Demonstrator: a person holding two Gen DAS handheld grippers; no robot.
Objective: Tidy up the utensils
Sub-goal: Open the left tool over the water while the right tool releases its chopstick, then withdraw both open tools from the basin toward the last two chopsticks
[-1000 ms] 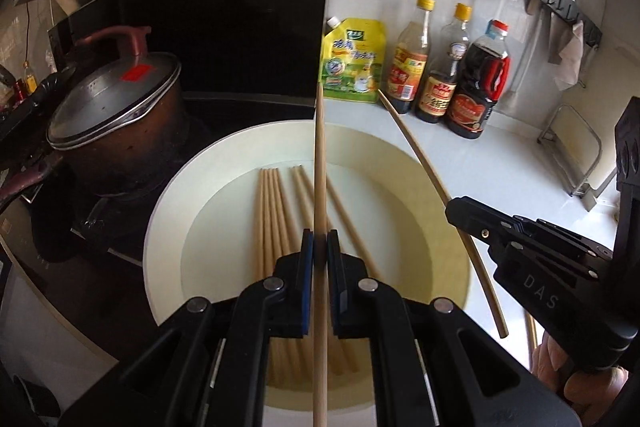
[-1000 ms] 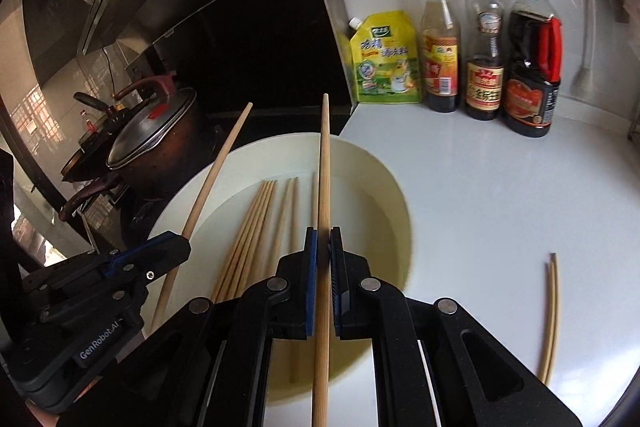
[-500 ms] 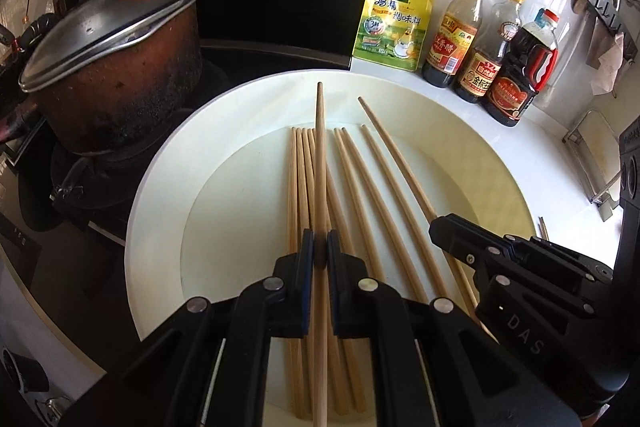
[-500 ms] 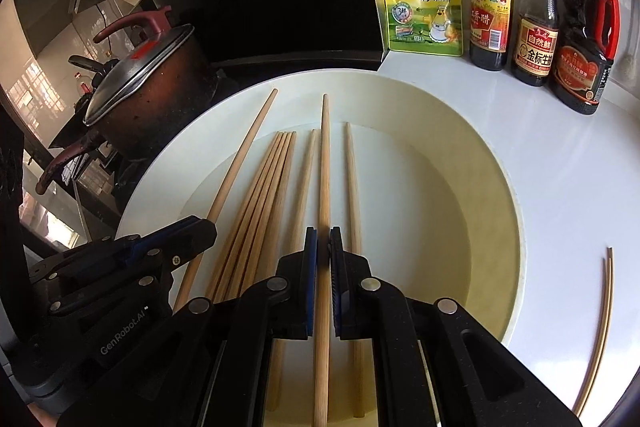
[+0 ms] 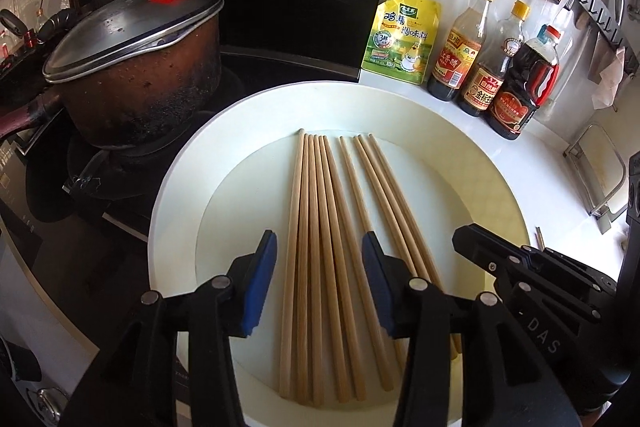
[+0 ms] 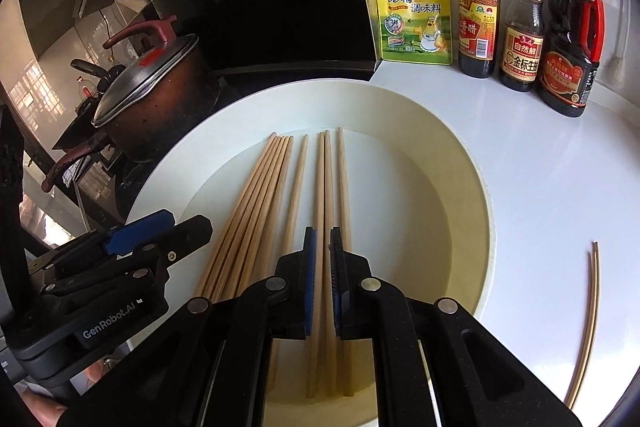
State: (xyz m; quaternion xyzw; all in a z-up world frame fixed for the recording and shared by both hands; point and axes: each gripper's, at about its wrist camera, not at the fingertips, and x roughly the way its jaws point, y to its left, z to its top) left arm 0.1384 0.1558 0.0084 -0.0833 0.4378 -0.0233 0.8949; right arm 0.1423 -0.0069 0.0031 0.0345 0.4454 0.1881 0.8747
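A white kitchen counter [image 5: 460,107] fills the left wrist view, a pot [image 5: 132,67] upper left, bottles [image 5: 516,79] upper right. The left gripper [image 5: 318,279], bottom centre, is opening its jaws, gripping nothing; the chopsticks [image 5: 316,247] lie loose in the white bowl [image 5: 176,227] below.

In the right wrist view the right gripper [image 6: 323,287] pinches one chopstick [image 6: 320,195] low over the bowl (two stray chopsticks [image 6: 592,307] wait at the right edge). Released crooked, it could land across the others.

matt wooden chopsticks [image 5: 316,259] in a smooth glossy white basin [image 5: 176,211], beside a scorched metal-lidded pot [image 5: 136,67]
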